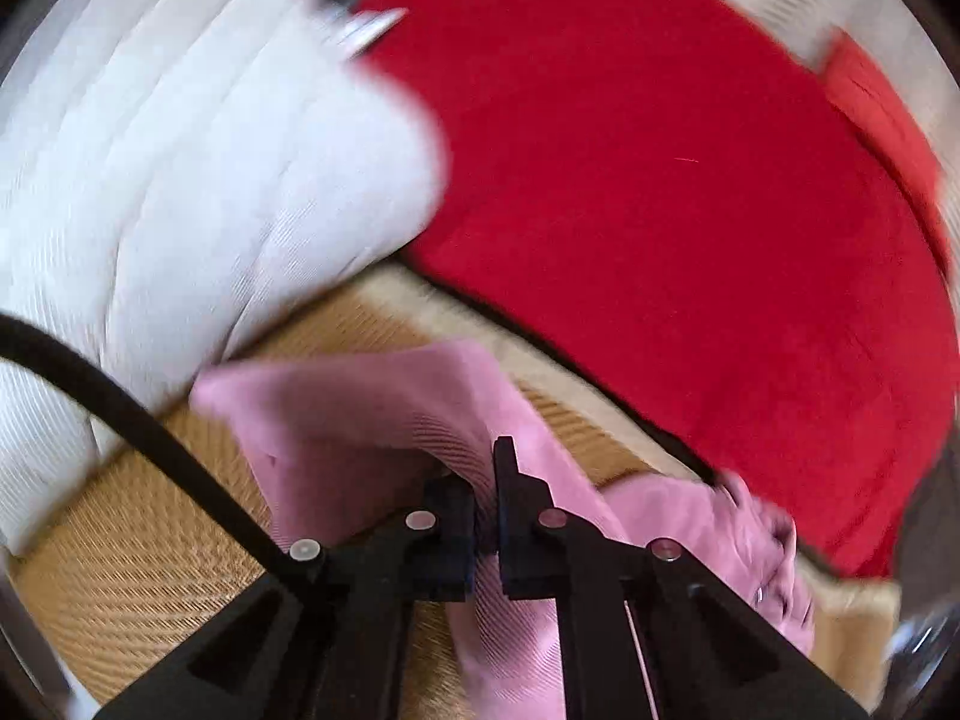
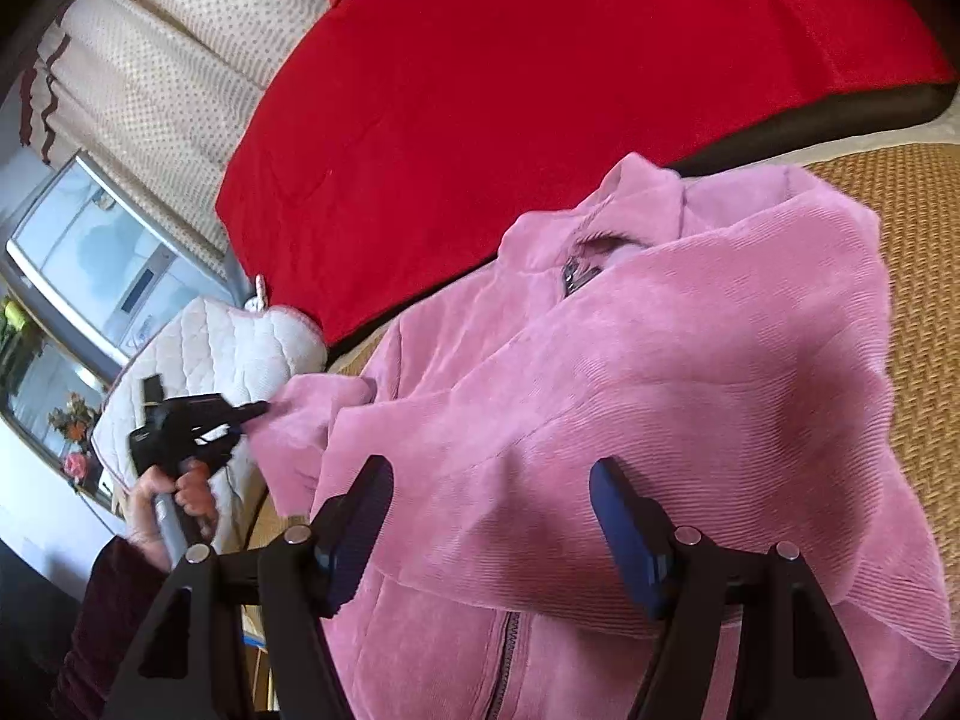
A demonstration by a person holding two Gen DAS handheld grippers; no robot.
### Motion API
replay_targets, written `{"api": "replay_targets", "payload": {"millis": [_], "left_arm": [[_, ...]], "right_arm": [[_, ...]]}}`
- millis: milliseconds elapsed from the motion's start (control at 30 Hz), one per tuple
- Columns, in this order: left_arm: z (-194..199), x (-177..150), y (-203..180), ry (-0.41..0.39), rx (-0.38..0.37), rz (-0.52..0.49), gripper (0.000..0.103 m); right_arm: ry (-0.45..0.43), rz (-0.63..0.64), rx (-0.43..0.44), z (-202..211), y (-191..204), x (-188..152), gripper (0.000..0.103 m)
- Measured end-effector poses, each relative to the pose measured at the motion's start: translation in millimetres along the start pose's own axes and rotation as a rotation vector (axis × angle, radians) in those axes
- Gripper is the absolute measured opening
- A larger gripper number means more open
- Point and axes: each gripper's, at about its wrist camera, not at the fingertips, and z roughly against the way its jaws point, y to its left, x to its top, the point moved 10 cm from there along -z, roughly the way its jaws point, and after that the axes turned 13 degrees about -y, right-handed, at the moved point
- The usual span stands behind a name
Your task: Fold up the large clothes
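Currently the pink ribbed-corduroy zip jacket (image 2: 630, 390) lies spread on the tan woven mat (image 2: 900, 252), with its collar and zipper pull toward 12 o'clock in the right wrist view and a red blanket (image 2: 510, 90) beyond it from 10 to 1 o'clock. The left gripper (image 1: 486, 480) is clenched on the end of one jacket sleeve; in the right wrist view this grip (image 2: 258, 411) appears at 9 o'clock, with the sleeve drawn out toward a white quilted cushion (image 2: 228, 348). The right gripper (image 2: 492, 516) is released: its blue-padded fingers (image 2: 354, 528) stand apart over the jacket body, and contact with the cloth cannot be confirmed. Judged from its drape, the garment is soft, limp and moderately thick; it should bunch rather than hold a crease, and the ribbed nap should give the pads good friction. Recommended hold points are sleeve cuffs, shoulder seams and the hem, where doubled fabric resists slipping; avoid the metal zipper. No brand, label or legible writing is visible on any item.
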Motion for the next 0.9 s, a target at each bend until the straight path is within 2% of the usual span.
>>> {"api": "replay_targets", "payload": {"millis": [133,200,267,333,367,400,467,567,600,700,767,900], "left_arm": [[45.5,1.5,-80.6,-0.067,-0.101,-0.274,0.005],[68.1,-25.7,-133.0,-0.050,-0.196,-0.449,0.005],[86.5,-64.9,-173.6,0.010,-0.295,-0.629,0.008],[99.7,-105.2,-194.3,0.087,-0.369,-0.748,0.035],[105.2,-119.3,-195.6,0.105,-0.391,-0.769,0.041],[108.1,-127.4,-191.9,0.116,-0.410,-0.764,0.048],[113.3,-130.4,-179.9,0.129,-0.422,-0.732,0.051],[102.2,-113.6,-136.5,0.127,-0.341,-0.644,0.057],[93.1,-102.5,-119.7,0.128,-0.291,-0.594,0.057],[76.4,-83.5,-91.5,0.133,-0.229,-0.473,0.057],[67.8,-75.0,-89.4,0.138,-0.228,-0.418,0.057],[41.6,-92.6,-115.1,0.215,-0.259,-0.407,0.057]], "right_arm": [[-0.036,-0.053,-0.018,10.9,-13.4,11.7,0.072],[-0.048,-0.081,-0.018,15.5,-18.7,16.7,0.072],[-0.069,-0.100,-0.024,21.5,-24.4,22.5,0.072],[-0.086,-0.110,-0.035,25.7,-28.7,27.0,0.072],[-0.093,-0.123,-0.039,27.9,-31.8,29.1,0.073],[-0.095,-0.137,-0.041,29.5,-34.5,30.4,0.072],[-0.098,-0.165,-0.049,33.0,-40.9,32.4,0.073],[-0.102,-0.182,-0.057,36.9,-46.4,35.6,0.073],[-0.104,-0.186,-0.059,37.4,-47.6,35.8,0.073],[-0.103,-0.199,-0.064,37.8,-49.7,35.9,0.073],[-0.100,-0.206,-0.069,37.0,-51.2,35.3,0.073],[-0.100,-0.221,-0.083,36.8,-56.6,35.6,0.073]]}}
